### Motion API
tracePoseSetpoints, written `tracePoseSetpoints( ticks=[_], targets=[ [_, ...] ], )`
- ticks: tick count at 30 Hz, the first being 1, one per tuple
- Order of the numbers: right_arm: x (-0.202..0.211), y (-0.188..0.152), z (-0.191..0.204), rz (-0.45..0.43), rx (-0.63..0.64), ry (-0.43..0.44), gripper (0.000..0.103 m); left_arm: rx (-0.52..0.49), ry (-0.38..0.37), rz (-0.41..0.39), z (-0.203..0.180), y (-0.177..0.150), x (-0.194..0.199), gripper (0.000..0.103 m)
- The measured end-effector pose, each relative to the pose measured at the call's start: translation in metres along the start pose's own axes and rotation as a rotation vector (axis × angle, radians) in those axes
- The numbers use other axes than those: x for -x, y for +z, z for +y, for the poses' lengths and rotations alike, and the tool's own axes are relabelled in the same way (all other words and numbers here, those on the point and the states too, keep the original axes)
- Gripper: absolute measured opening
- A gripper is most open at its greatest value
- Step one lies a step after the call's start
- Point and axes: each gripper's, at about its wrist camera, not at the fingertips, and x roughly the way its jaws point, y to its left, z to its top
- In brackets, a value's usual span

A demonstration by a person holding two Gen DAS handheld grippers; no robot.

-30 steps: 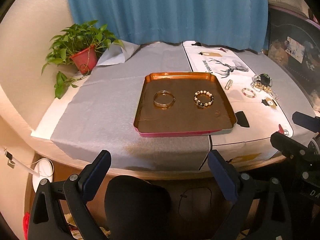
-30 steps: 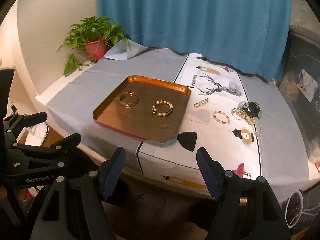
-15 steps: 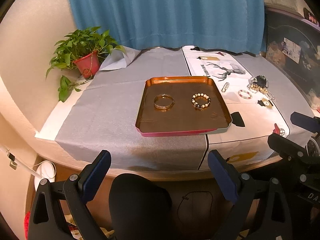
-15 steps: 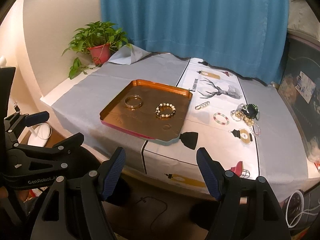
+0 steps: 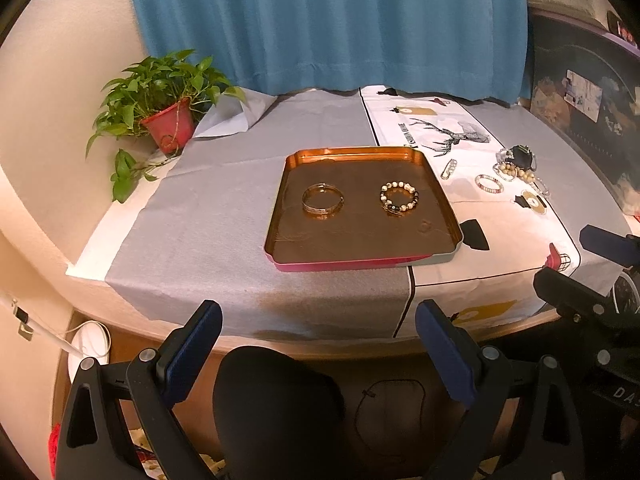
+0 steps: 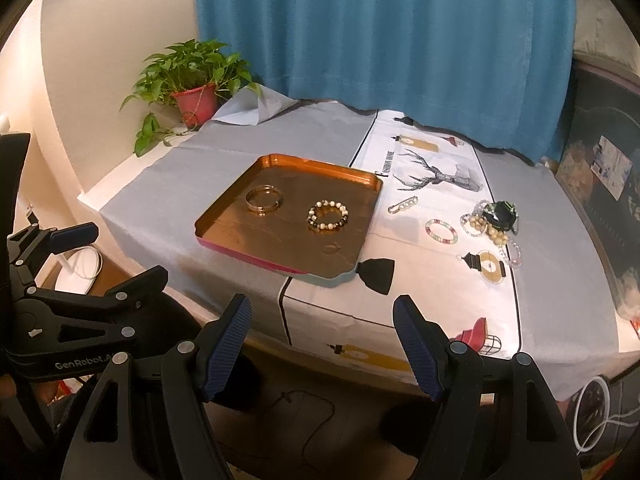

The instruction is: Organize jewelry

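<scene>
Both tools hang off the near table edge, well apart from any jewelry. The left gripper has its jaws spread wide and holds nothing; the right gripper is likewise spread and empty. The tray sits mid-table, straddling the seam between the grey cloth and the printed runner. Inside it, a gold bangle lies at roughly 10 o'clock from tray centre and a beaded bracelet lies just right of centre, the two apart from each other. Unsorted pieces rest on the runner at 3 o'clock of the tray: a pearl clip nearest the tray rim, a pastel bracelet beyond it, and a tangled pile of beads around a dark item, too small to identify. A potted plant stands at the far left corner. Judgement: two pieces appear sorted and several remain, so the task looks under half done. Risks noted: the clip and pastel bracelet lie flat and thin on soft cloth, so jaws coming down may pinch and drag the runner; the pile may lift as a clump or shed strands; a reach from the left could catch the tray rim and shift the sorted pieces.
</scene>
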Motion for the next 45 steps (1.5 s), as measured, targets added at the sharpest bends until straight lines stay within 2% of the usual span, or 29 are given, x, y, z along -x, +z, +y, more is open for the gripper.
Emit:
tracePoseSetpoints(
  ticks=[7,13,16,22,28,33,39,42,45],
  targets=[
    [-0.015,0.000,-0.017,0.024,-0.041,-0.010,0.074,-0.040,-0.005,0.016,-0.012,0.005,-0.011,0.096],
    [-0.026,-0.002,-0.049,0.034,-0.097,-0.047,0.074,-0.090,-0.008,0.025,-0.033,0.019,-0.023,0.096],
    [-0.029,-0.003,-0.076,0.029,-0.141,-0.089,0.074,-0.126,-0.021,0.025,-0.053,0.031,-0.031,0.096],
    [-0.041,-0.008,-0.156,0.031,-0.273,-0.202,0.074,-0.159,-0.098,0.046,-0.092,0.058,-0.054,0.096],
    [-0.072,-0.013,-0.237,0.074,-0.372,-0.303,0.074,-0.202,-0.159,0.066,-0.142,0.091,-0.097,0.096],
    [-0.103,-0.013,-0.287,0.085,-0.417,-0.320,0.074,-0.221,-0.199,0.090,-0.182,0.122,-0.135,0.096],
    [-0.142,-0.005,-0.324,0.084,-0.445,-0.328,0.074,-0.277,-0.229,0.124,-0.231,0.156,-0.186,0.096],
    [-0.162,0.003,-0.337,0.093,-0.452,-0.313,0.074,-0.281,-0.224,0.164,-0.242,0.162,-0.209,0.096],
    [-0.178,0.010,-0.344,0.096,-0.453,-0.293,0.074,-0.259,-0.258,0.207,-0.250,0.164,-0.228,0.096]
  ],
)
